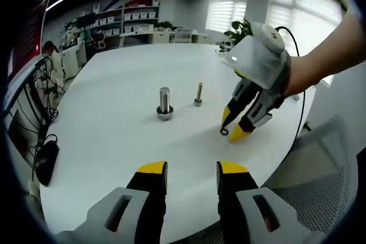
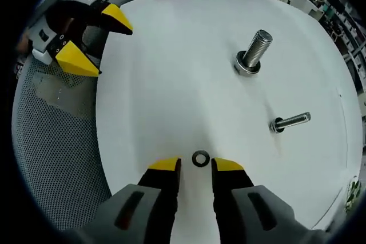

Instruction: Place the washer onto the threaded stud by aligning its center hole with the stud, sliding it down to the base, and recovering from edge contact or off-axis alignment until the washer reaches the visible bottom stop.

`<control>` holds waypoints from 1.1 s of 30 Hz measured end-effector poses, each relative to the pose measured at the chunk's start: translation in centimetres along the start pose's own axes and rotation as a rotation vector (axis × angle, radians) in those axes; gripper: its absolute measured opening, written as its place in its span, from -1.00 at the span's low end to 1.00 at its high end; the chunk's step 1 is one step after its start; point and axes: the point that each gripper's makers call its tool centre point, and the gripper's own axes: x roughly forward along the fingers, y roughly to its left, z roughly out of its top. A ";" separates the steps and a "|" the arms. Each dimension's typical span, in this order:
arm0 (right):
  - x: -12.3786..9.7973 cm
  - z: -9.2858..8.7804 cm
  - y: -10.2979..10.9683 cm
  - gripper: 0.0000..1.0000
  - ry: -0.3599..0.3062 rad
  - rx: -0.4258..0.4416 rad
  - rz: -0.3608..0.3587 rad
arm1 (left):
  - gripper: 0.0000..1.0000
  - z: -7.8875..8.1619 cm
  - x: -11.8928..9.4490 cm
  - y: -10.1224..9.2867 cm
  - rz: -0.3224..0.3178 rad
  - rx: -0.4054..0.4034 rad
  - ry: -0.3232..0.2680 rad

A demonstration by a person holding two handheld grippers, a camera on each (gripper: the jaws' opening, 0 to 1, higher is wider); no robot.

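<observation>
- The washer (image 2: pixel 201 158) lies flat on the white table (image 2: pixel 171 72), near the rim, just ahead of the right gripper (image 2: pixel 196 166), whose yellow-tipped jaws stand apart on either side of it, gripping nothing.
- In the left gripper view the right gripper (image 1: pixel 233 126) tilts down with its tips at the tabletop beside the washer (image 1: pixel 224 132).
- The large threaded stud (image 2: pixel 254 51) stands upright toward the table's middle; a smaller bolt (image 2: pixel 291 121) stands near it, the two apart.
- Bare tabletop lies between washer and stud.
- The left gripper (image 1: pixel 191 170) hovers at the table's edge, jaws open and empty, over a mesh chair (image 2: pixel 51 158).
</observation>
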 end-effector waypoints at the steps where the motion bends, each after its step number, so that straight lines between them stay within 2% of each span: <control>1: 0.0 0.0 0.0 -0.51 0.002 -0.004 0.000 | -0.35 0.0 0.0 0.0 -0.001 -0.001 0.000; 14: 0.2 0.0 -0.1 -0.53 0.041 -0.009 0.007 | -0.35 0.1 0.0 -0.1 -0.004 -0.001 -0.002; 33: 0.2 0.1 0.2 -0.57 0.064 -0.036 0.015 | -0.35 0.0 0.0 -0.1 -0.003 -0.003 0.002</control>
